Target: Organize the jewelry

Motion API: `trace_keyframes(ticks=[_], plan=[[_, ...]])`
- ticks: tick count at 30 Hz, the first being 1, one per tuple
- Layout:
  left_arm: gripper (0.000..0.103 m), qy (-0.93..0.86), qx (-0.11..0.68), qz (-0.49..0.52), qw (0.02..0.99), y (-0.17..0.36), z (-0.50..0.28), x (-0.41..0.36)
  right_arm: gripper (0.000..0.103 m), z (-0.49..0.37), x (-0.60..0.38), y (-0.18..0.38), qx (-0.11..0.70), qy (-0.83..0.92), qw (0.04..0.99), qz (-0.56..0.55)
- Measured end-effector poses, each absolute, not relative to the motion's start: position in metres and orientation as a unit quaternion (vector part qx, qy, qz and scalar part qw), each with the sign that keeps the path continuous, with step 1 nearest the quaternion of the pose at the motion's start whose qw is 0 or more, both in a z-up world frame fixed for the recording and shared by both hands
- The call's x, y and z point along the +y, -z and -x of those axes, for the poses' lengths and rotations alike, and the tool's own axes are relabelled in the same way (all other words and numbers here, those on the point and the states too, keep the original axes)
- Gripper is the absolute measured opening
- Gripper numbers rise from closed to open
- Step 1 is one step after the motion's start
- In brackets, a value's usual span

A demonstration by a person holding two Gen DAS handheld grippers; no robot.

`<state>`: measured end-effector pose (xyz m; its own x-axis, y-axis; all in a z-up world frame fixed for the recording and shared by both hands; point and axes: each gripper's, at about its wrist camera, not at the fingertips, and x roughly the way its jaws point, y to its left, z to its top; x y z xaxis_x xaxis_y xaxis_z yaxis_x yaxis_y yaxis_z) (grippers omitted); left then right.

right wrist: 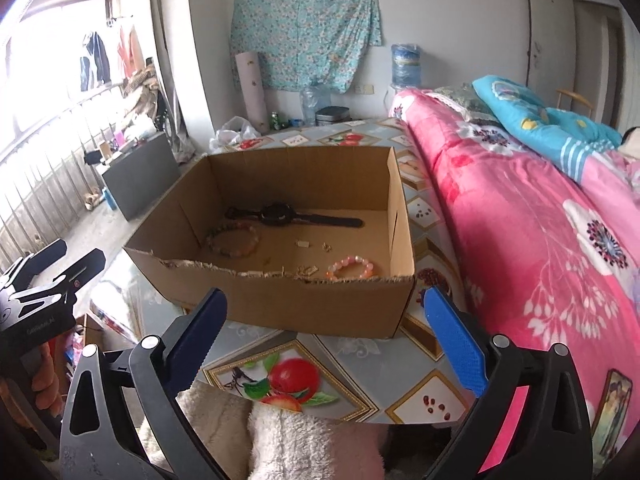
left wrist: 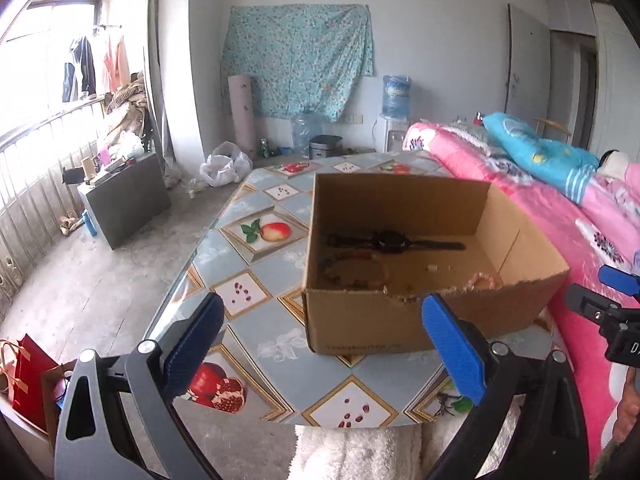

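An open cardboard box (left wrist: 360, 320) (right wrist: 280, 308) stands on the fruit-patterned table (left wrist: 256, 272) (right wrist: 360, 360). Inside lie a black wristwatch (left wrist: 390, 241) (right wrist: 280, 214), a pale bead bracelet (left wrist: 356, 272) (right wrist: 234, 242), a pink bead bracelet (left wrist: 482, 280) (right wrist: 352, 268) and small earrings (right wrist: 306, 270). My left gripper (left wrist: 320, 312) is open and empty, held just before the box's near wall. My right gripper (right wrist: 324, 308) is open and empty, also before the near wall. Each gripper shows at the edge of the other's view.
A bed with a pink floral quilt (right wrist: 520, 220) (left wrist: 560, 208) borders the table's right side. A white fluffy cloth (right wrist: 304, 444) (left wrist: 352, 452) lies below the table's near edge. A grey cabinet (left wrist: 124, 200) stands on the floor to the left.
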<state>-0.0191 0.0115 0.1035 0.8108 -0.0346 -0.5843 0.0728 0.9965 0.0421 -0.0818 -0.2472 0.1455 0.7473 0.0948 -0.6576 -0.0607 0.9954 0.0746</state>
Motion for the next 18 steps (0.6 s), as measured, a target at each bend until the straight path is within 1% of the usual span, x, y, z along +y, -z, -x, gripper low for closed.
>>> trace_keyframes(ticks=[7,12,18], plan=[[0.097,0.040,0.344,-0.044,0.937,-0.082,0.004,-0.001,0.095,0.081,-0.237,-0.131,0.365,-0.010,0.931,0.004],[0.097,0.043,0.366,-0.058,0.928,-0.068,-0.004,-0.015,0.095,0.076,-0.243,-0.121,0.382,-0.007,0.924,-0.016],[0.097,0.023,0.415,-0.056,0.908,-0.054,-0.021,-0.028,0.095,0.058,-0.244,-0.106,0.417,-0.005,0.908,-0.036]])
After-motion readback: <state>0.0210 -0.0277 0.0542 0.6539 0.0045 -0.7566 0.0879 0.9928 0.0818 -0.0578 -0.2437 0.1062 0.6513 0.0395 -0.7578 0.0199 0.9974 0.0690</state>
